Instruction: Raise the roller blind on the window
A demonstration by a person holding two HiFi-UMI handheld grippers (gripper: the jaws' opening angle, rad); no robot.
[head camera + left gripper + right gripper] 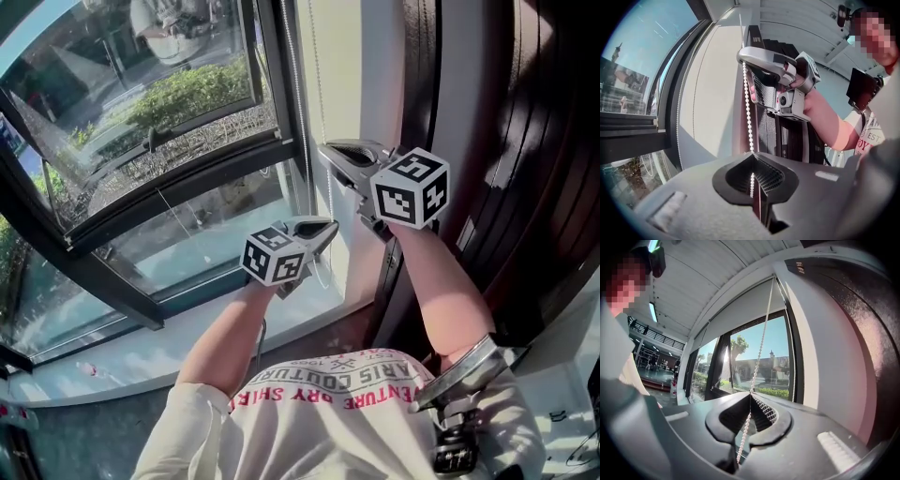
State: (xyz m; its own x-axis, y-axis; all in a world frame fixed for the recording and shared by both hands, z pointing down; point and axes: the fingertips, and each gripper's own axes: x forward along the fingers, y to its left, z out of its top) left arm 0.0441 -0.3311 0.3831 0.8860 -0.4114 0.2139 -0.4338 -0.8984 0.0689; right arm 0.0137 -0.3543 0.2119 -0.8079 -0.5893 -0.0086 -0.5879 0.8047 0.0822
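Observation:
A white bead chain [296, 94] hangs beside the window frame [281, 141] and both grippers hold it. My left gripper [328, 226] is the lower one, shut on the bead chain [748, 108], which runs up out of its closed jaws [752, 157]. Higher up, my right gripper [324, 148] is shut on the same chain [761, 348], the beads passing between its closed jaws [751, 393]. From the left gripper view the right gripper [742, 55] shows above on the chain. The grey roller blind [743, 310] covers the upper part of the window.
Dark curtain folds [525, 141] hang close on the right, behind the right arm. A white sill [112, 366] runs below the glass. A pale wall strip [347, 84] stands between window and curtain. A second chain run [792, 357] hangs along the frame.

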